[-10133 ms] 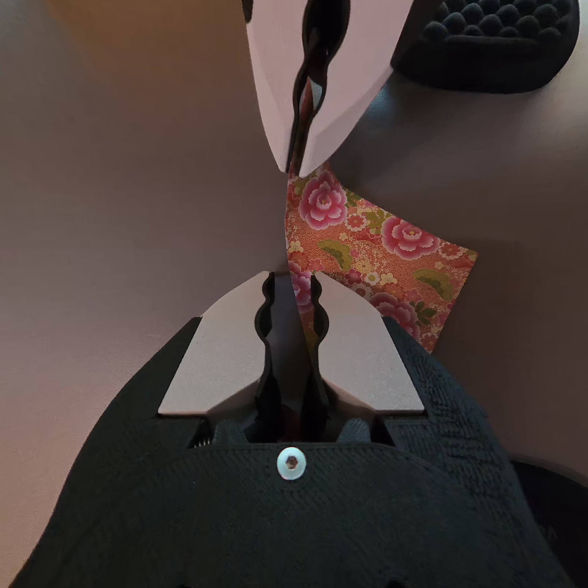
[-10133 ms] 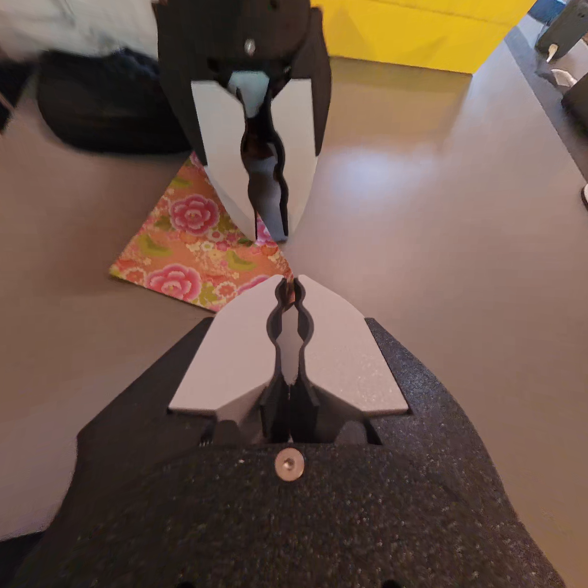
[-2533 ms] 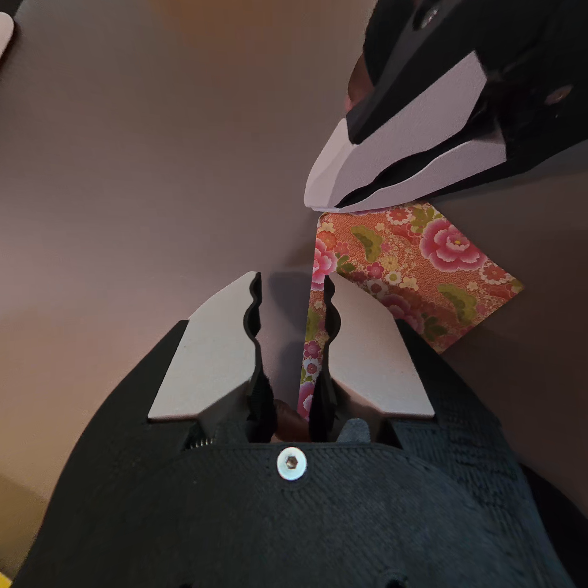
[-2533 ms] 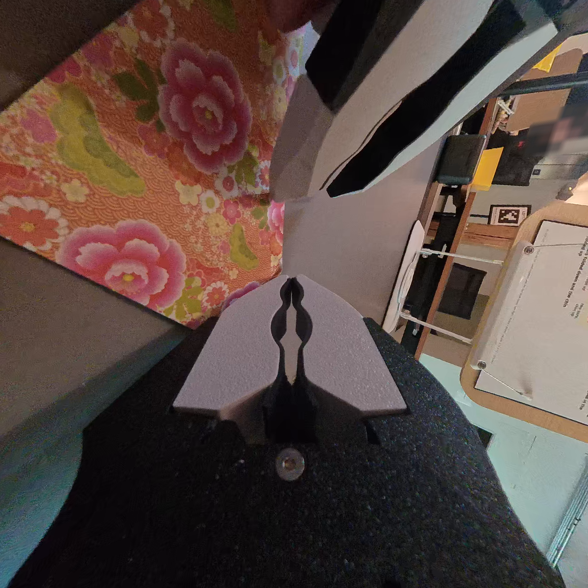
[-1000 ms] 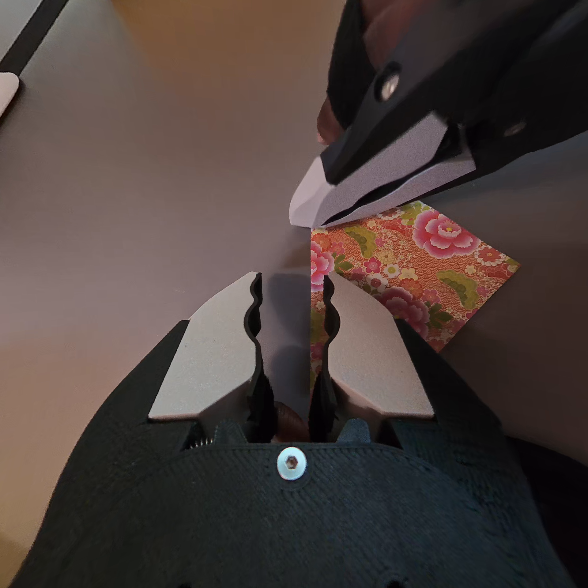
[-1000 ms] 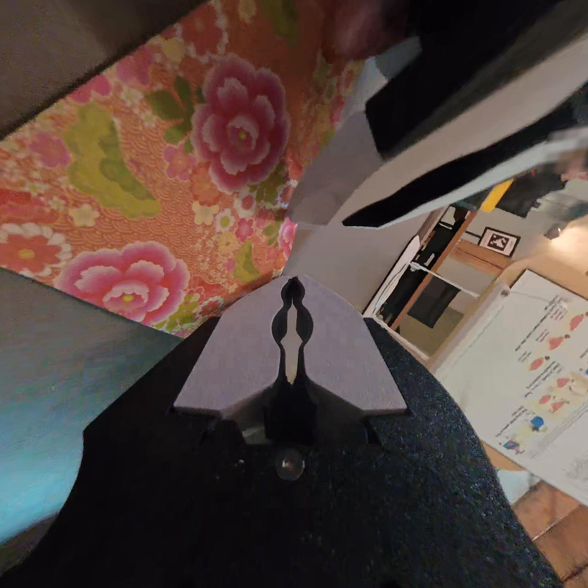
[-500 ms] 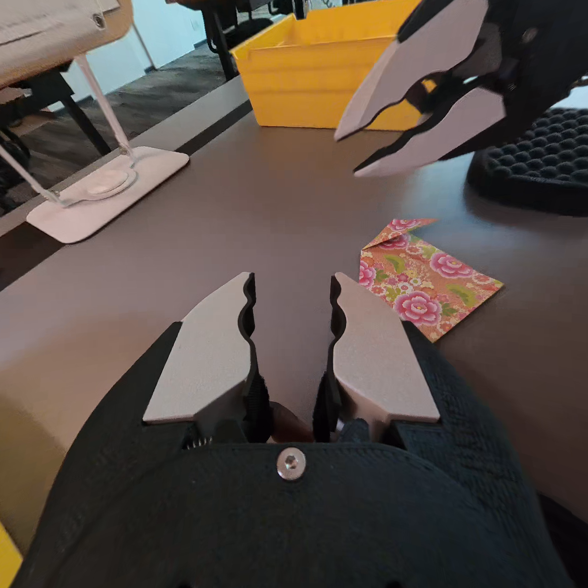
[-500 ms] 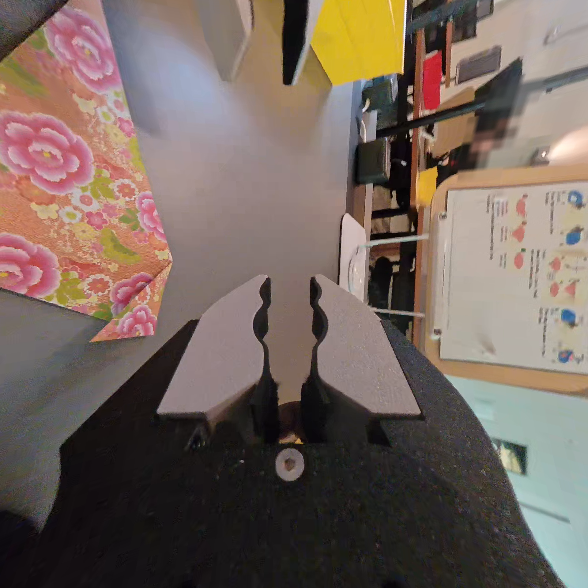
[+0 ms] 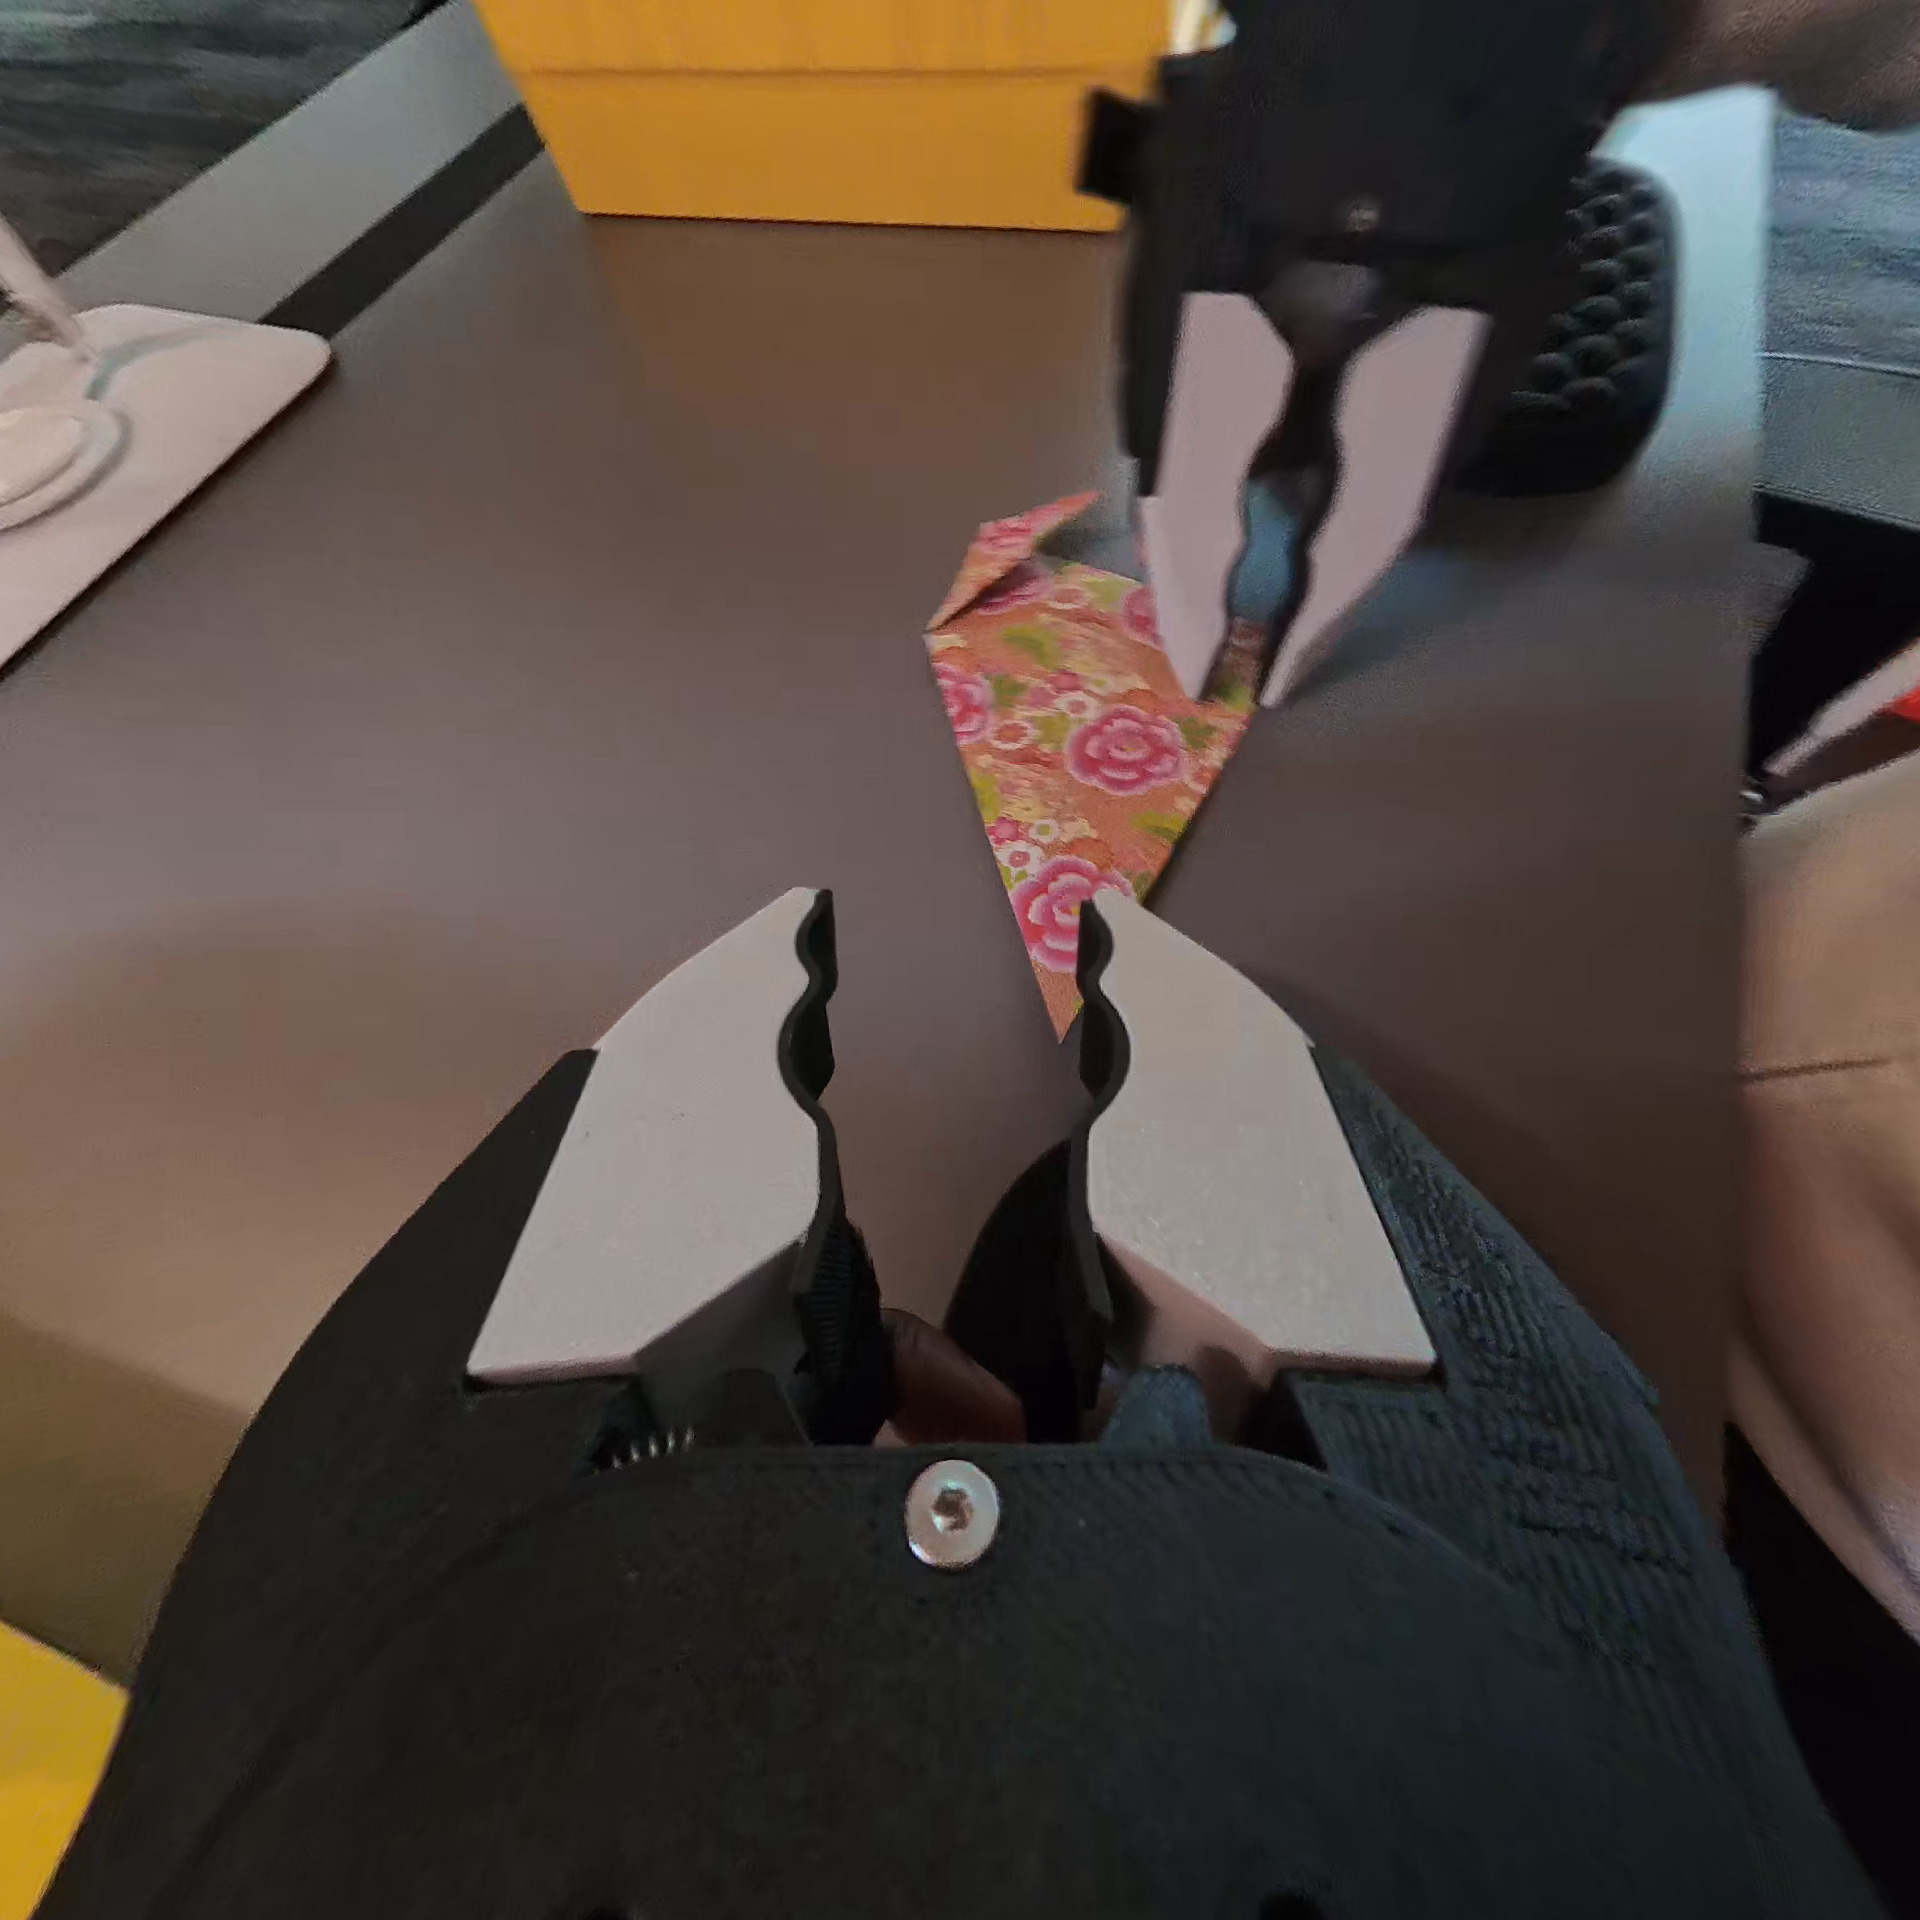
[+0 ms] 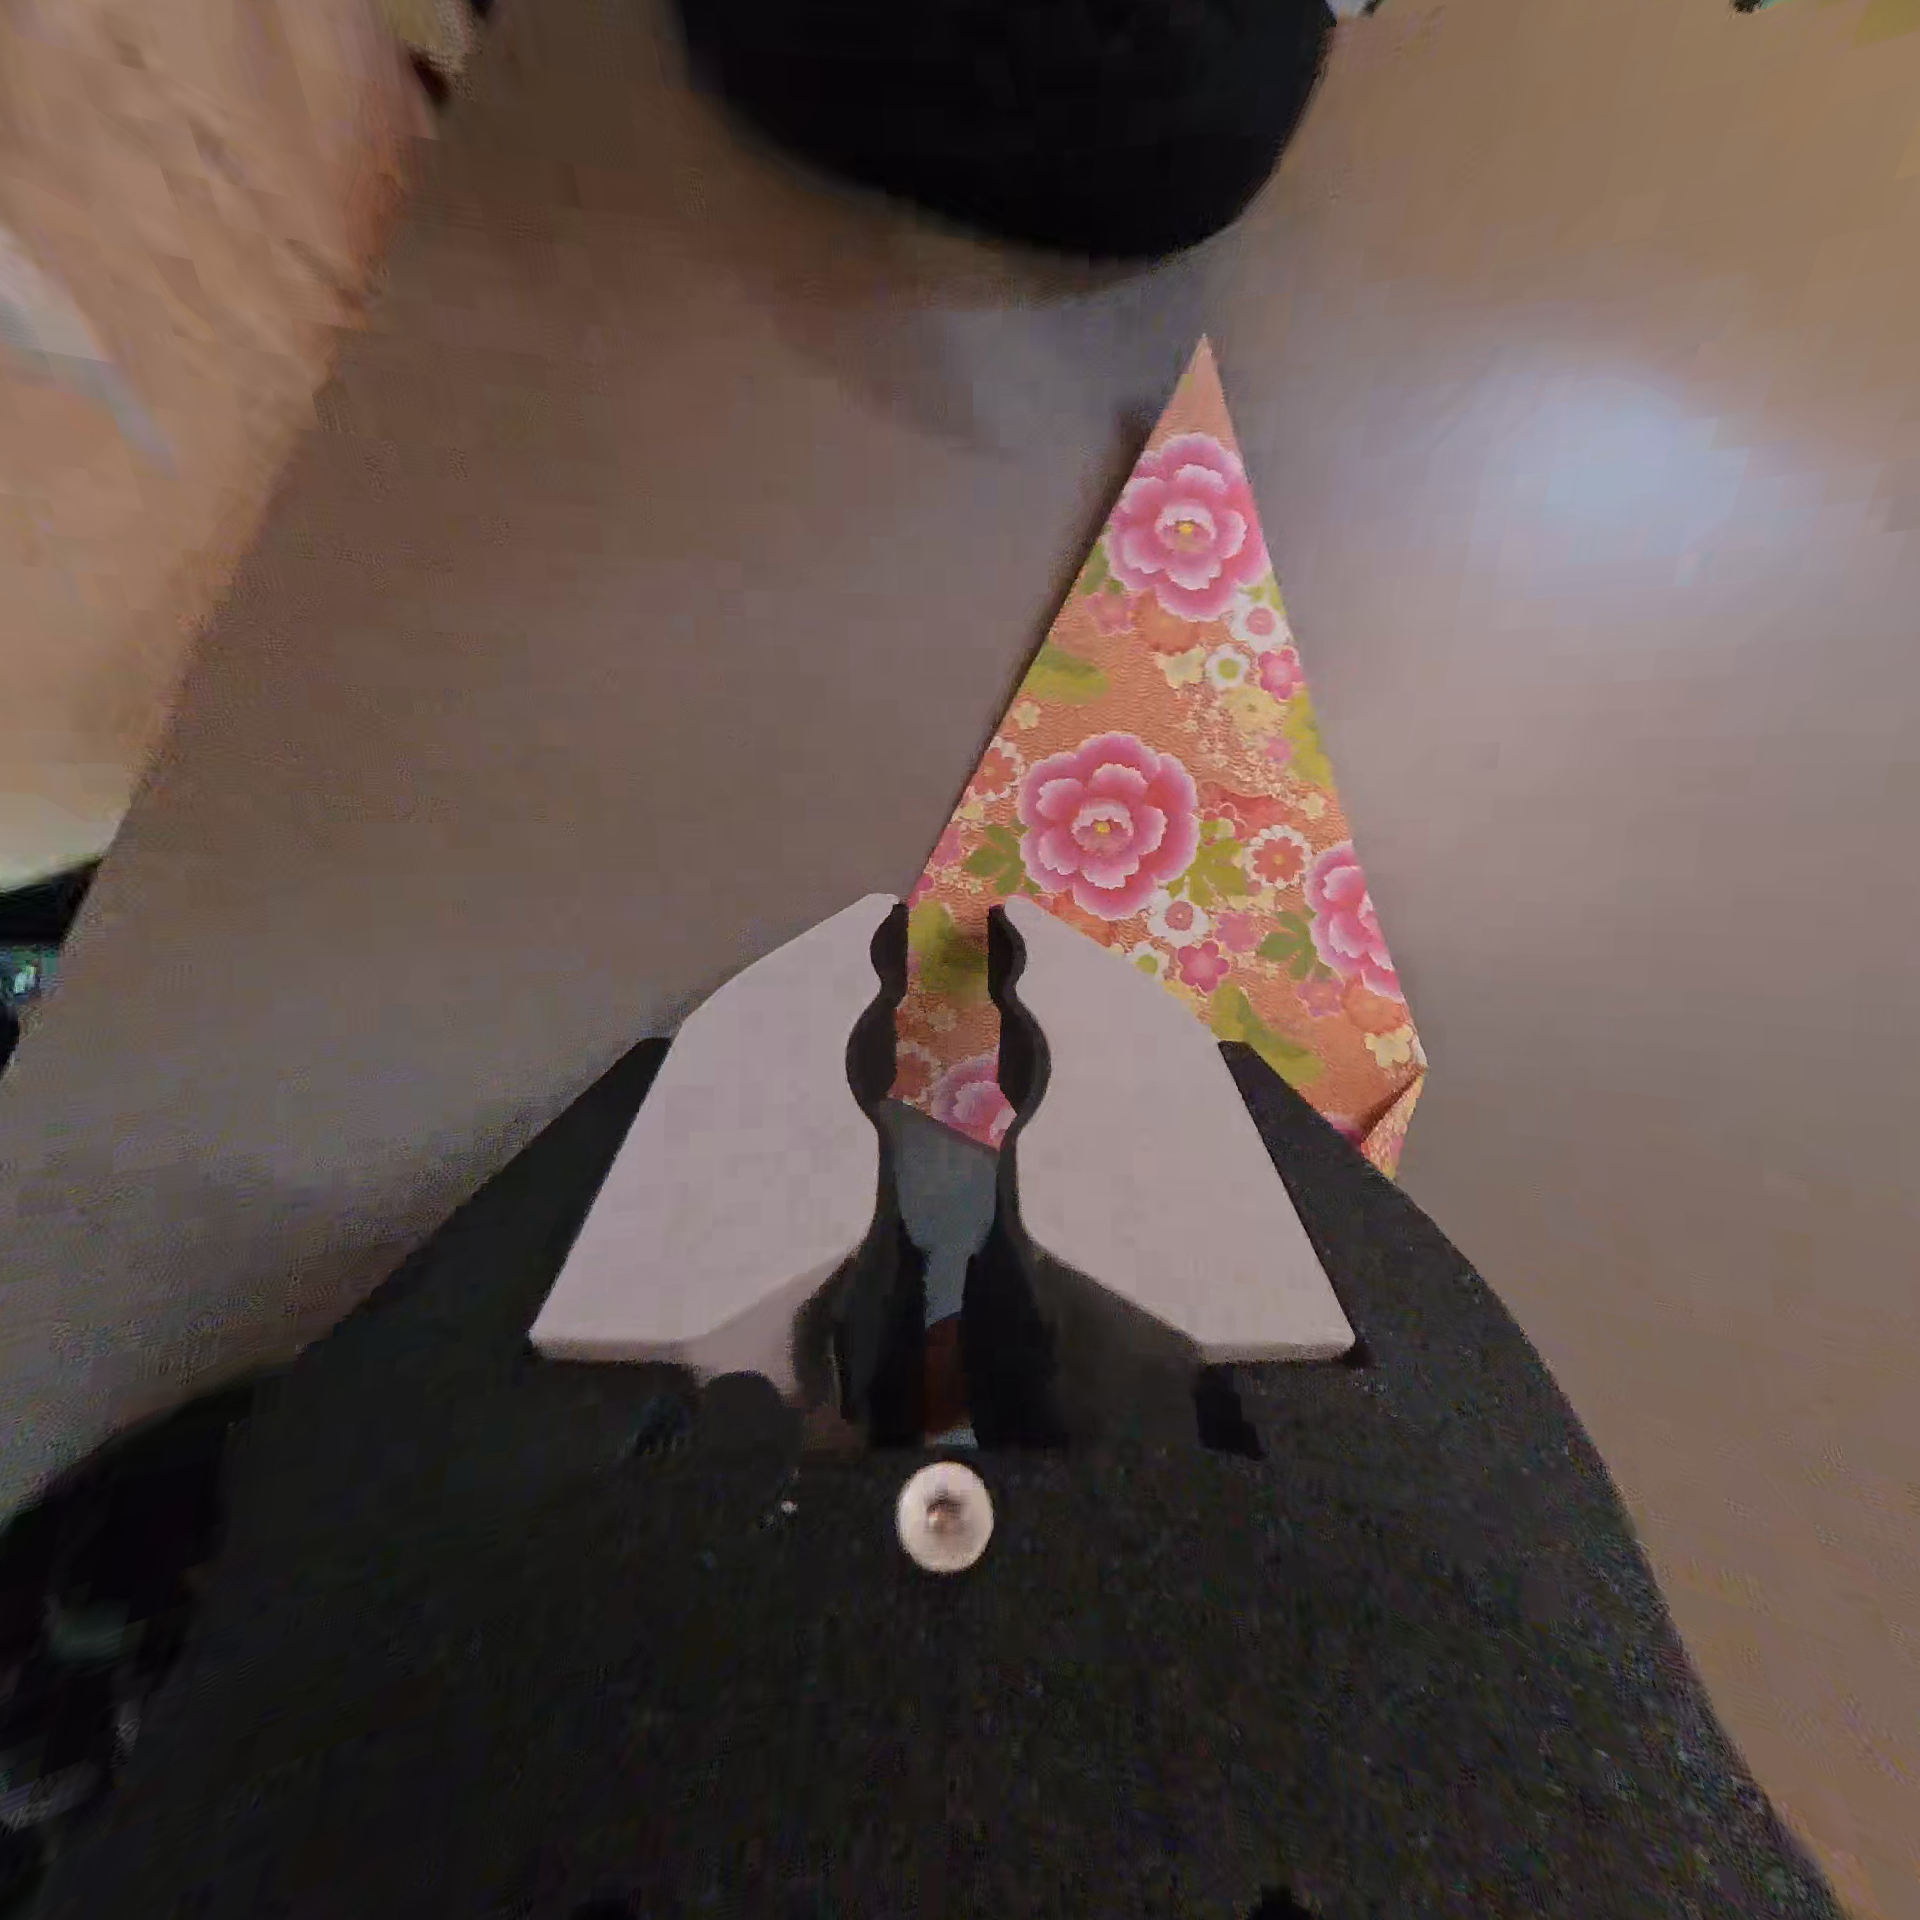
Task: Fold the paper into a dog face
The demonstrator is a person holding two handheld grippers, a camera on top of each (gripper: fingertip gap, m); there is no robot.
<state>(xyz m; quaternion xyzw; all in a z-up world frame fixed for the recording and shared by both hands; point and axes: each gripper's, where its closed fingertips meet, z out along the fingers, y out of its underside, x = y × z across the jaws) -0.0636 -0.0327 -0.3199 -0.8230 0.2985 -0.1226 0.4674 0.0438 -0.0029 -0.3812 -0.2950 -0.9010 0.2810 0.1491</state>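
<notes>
So the paper (image 9: 1081,727) is lying flat on the dark brown table (image 9: 623,623), folded into a long pointy triangle with pink flowers on an orange ground. On my left wrist view I can see one corner at the far end creased over and sticking up a bit. On the right wrist view the same sheet (image 10: 1153,790) runs away from me to a sharp tip, with a small folded flap at its near right corner.

My right gripper (image 9: 1236,665) comes down over the far end of the paper, fingers parted, tips straddling the edge there. They look very close to the sheet, but I can't tell if they touch it. Through its own camera the right gripper (image 10: 945,925) has a narrow gap between the fingers with the floral print showing through it, nothing pinched.

My left gripper (image 9: 954,914) hangs low near the closest point of the triangle, fingers spread wide, holding nothing.

Further out there's a yellow bin (image 9: 831,114) at the back of the table, a bumpy black pad (image 9: 1590,343) behind the right gripper, and a white stand base (image 9: 135,436) off to the left.
</notes>
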